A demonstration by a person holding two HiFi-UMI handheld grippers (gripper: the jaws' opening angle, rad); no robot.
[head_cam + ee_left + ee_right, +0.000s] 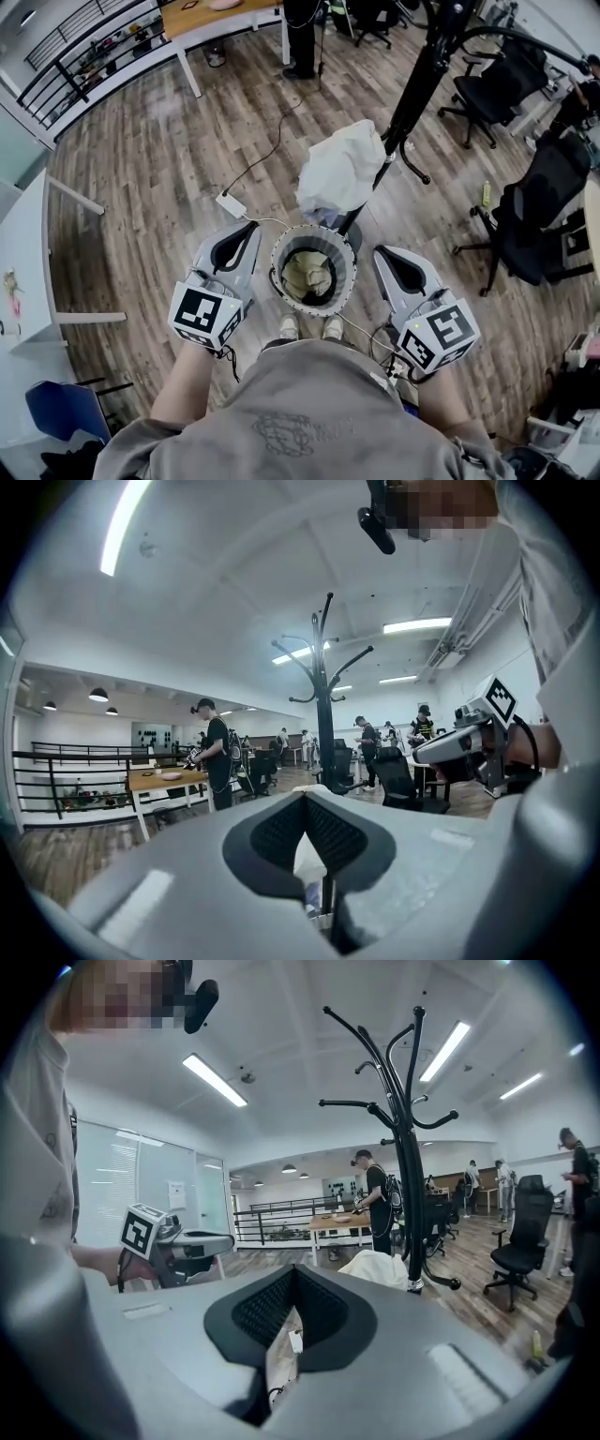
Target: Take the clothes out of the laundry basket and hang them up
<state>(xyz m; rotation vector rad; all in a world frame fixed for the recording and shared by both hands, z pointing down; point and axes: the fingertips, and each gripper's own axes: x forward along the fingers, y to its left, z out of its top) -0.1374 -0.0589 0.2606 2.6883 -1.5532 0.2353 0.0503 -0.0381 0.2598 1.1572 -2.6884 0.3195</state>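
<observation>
The step in hand is judged to be the fetching of the next garment. The laundry basket (pixel 349 270) stands on the floor, and olive clothes (pixel 307 275) are seen inside it. The left gripper (pixel 251 228) is held just left of the basket and the right gripper (pixel 380 251) just right of it. The jaws of both are pressed together, with nothing between them. Beyond the basket, a white garment (pixel 342 169) is already hung on the coat stand (pixel 417 89). For the next move, one pair of jaws probably has to be opened and lowered into the basket.
</observation>
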